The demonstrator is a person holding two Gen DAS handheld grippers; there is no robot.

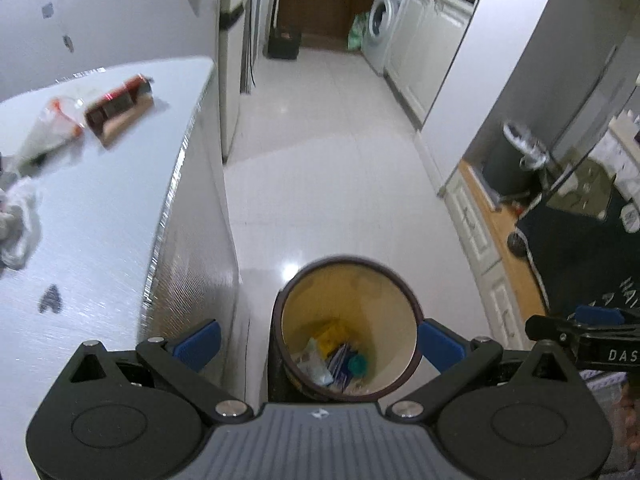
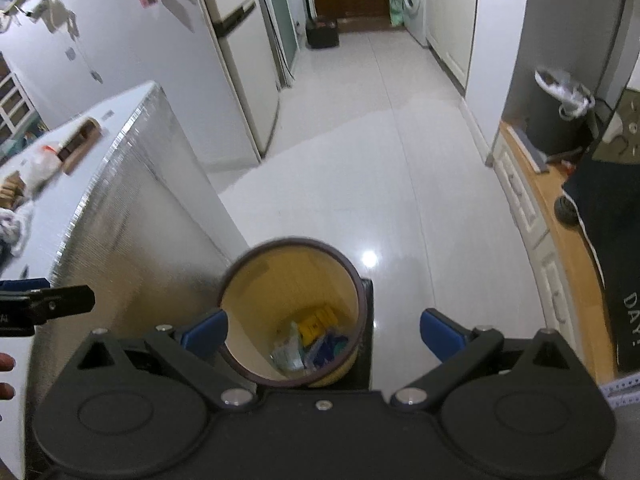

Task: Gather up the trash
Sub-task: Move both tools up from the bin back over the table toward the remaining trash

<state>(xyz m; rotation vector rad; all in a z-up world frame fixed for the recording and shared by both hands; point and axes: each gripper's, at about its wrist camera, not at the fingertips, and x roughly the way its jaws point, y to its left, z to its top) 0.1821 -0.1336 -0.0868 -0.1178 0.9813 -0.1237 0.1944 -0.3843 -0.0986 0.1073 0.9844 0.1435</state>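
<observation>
Both grippers' jaws gape wide, empty, above the bin (image 1: 348,320), whose blurred trash (image 1: 336,360) is unidentifiable.

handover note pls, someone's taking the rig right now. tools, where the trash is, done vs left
Left tool: open, empty, above the bin.
Right tool: open, empty, also over the bin, offset to its right.
Bin stands on the floor beside the table; wrappers and a yellow packet already lie at its bottom.
Left on the table: red-brown box, clear plastic bag beside it, crumpled white wrapper at the near-left edge.
Next, probably: swing back to the table and take the nearest piece.
</observation>
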